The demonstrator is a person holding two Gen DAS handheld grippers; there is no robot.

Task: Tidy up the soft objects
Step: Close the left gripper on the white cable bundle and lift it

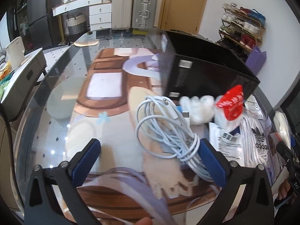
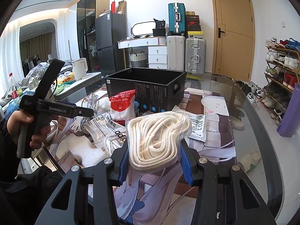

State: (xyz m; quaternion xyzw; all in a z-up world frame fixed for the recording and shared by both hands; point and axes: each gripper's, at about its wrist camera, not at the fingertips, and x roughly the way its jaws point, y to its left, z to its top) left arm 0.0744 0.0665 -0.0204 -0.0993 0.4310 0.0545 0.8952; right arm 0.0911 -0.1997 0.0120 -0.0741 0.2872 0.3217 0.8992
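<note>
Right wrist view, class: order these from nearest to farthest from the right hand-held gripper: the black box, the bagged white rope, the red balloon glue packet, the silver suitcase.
1. Bagged white rope, between the right hand-held gripper fingers.
2. Red balloon glue packet, ahead and left.
3. Black box, behind the packet, mid-table.
4. Silver suitcase, against the far wall.

A bright room with white walls and a tan wooden door (image 2: 235,31) at the back. Left of the door stand two silver suitcases (image 2: 195,55), a teal suitcase (image 2: 176,19) stacked above, and a white dresser (image 2: 157,56) with an oval mirror (image 2: 142,28). A dark refrigerator (image 2: 107,43) stands farther left. A shoe rack (image 2: 282,63) lines the right wall. A glass-topped counter (image 2: 253,112) fills the foreground.
</note>
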